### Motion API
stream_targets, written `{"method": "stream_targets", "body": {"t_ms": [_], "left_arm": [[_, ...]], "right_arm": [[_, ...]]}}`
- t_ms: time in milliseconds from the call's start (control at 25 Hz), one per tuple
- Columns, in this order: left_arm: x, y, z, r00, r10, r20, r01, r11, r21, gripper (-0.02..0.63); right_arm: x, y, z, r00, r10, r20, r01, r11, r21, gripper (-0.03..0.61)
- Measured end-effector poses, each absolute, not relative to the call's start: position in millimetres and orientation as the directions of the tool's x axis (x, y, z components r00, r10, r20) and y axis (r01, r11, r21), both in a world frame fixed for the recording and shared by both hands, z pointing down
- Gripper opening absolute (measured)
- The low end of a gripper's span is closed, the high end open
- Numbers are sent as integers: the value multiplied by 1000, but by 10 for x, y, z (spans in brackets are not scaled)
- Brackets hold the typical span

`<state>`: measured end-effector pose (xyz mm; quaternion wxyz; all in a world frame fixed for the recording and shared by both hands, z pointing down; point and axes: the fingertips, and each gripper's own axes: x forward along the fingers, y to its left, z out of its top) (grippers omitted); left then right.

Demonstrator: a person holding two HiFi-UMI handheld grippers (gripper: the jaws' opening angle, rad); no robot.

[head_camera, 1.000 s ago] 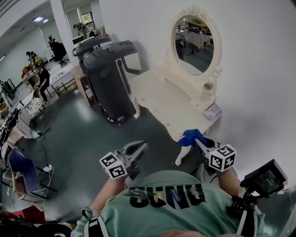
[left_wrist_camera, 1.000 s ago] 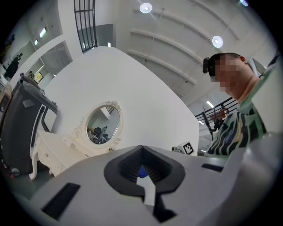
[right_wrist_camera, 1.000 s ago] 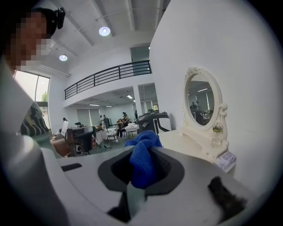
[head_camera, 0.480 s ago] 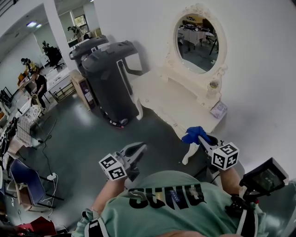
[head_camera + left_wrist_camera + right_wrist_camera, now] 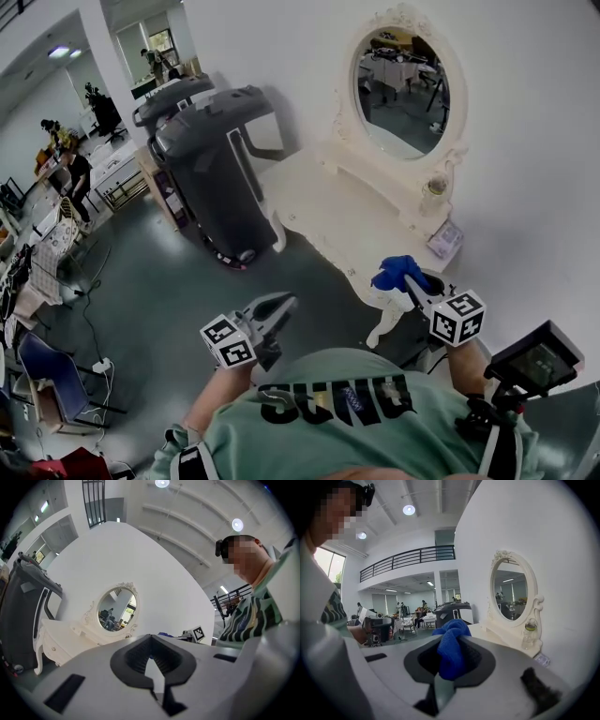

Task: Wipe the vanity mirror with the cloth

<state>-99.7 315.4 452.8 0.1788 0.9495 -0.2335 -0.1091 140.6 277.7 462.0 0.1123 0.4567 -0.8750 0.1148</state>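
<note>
Before the cream worktop (image 5: 328, 211): right claw (image 5: 406, 279) clenched on crumpled blue cloth (image 5: 392, 273), oval white-framed vanity mirror (image 5: 401, 89) well ahead; left claw (image 5: 284, 302) closed, empty.

The lower part of the cloth (image 5: 449, 653) is hidden between the jaws of the right claw (image 5: 409, 281). The print on the small box (image 5: 444, 238), at 3 o'clock on the table (image 5: 323, 211), is too small to read. The people (image 5: 75, 169) at 9 o'clock are only tiny shapes.
</note>
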Motion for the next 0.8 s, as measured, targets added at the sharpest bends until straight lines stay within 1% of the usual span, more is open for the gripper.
{"method": "stream_targets", "body": {"t_ms": [160,320,480,640,800], "left_arm": [[-551,2557,4481,844,-519,-134,-435,-810,395,11],[67,2021,4345,850,-507,-146,-414,-811,413,11],[532,1555,4230,857,-492,-152,-400,-822,406,10],[737,1110,4269,875,-469,-120,-387,-826,409,11],[752,514,4317,894,-431,-125,-348,-842,412,11]], "right_arm": [[1827,2155,4560,-582,-762,285,-803,594,-52,49],[2286,1518,4339,-609,-752,252,-782,622,-34,49],[2577,942,4172,-624,-747,228,-766,643,9,49],[2631,443,4091,-618,-756,218,-763,643,65,49],[2505,-133,4034,-586,-777,228,-773,621,129,49]]}}
